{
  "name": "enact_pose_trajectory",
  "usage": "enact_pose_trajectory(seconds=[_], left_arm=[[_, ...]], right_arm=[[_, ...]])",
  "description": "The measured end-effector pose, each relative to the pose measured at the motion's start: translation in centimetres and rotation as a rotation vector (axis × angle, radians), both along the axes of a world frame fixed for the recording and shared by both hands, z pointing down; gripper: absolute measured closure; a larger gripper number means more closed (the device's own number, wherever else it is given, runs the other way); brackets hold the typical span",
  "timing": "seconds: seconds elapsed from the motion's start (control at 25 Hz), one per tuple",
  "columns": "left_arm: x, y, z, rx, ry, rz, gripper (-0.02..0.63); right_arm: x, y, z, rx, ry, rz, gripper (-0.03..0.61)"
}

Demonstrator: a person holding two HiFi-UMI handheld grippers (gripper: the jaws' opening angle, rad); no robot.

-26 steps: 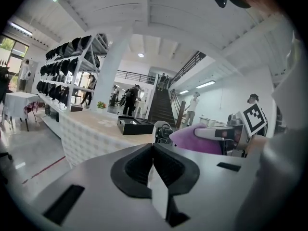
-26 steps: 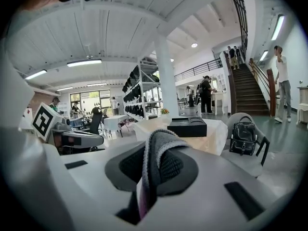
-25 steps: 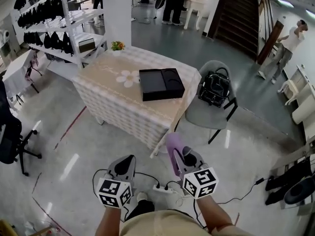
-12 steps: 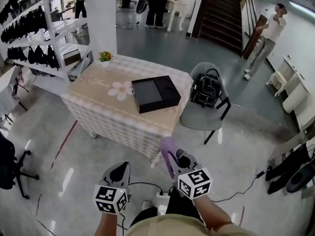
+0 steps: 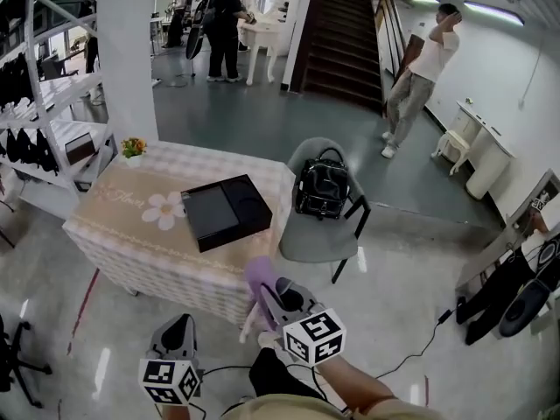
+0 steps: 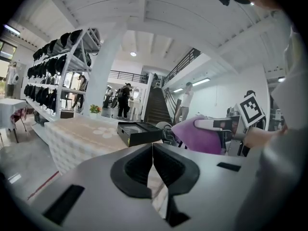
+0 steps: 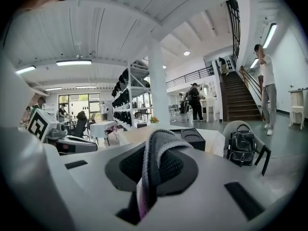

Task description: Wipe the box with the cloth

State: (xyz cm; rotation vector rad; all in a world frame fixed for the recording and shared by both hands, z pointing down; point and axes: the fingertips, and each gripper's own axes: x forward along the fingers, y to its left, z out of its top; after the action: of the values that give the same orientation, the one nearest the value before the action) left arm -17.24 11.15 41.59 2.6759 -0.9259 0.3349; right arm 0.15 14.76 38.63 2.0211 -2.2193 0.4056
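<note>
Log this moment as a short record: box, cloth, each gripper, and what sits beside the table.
box: black, lying flat on the table, nothing touching it
cloth: purple, clamped in the right gripper
right gripper: shut on the cloth, short of the table
left gripper: shut, empty
beside the table: grey chair with a black bag on its seat

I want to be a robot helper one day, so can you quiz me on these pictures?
1. True or false: the soft purple cloth is pinched in the right claw.
2. Where is the flat black box? A) on the grey chair B) on the checked-cloth table C) on the floor
3. Fill in: the left claw is shut and holds ____.
Key: 1 true; 2 B; 3 nothing.
</note>
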Motion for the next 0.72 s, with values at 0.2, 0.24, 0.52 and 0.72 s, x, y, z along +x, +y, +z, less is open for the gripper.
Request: enact_pose_trajectory(seconds=[0.2, 0.24, 0.52, 0.72], left_arm=[[2.6, -4.0, 0.1, 0.004, 0.015, -0.043, 0.597], [3.2, -4.9, 0.3, 0.001, 0.02, -0.052, 0.597], [8.5, -10.6, 0.5, -0.022, 0.036, -0.103, 0.597], [11.1, -13.8, 0.9, -0.027, -0.007, -0.14, 0.597]], right_arm=[[4.9, -4.2, -0.8, 0.04, 0.003, 0.014, 0.523], [5.7, -4.9, -0.9, 0.043, 0.001, 0.012, 0.523], [12.7, -9.2, -2.1, 0.053, 0.008, 0.019, 0.523], [17.9, -12.2, -1.4, 0.038, 0.004, 0.046, 0.523]])
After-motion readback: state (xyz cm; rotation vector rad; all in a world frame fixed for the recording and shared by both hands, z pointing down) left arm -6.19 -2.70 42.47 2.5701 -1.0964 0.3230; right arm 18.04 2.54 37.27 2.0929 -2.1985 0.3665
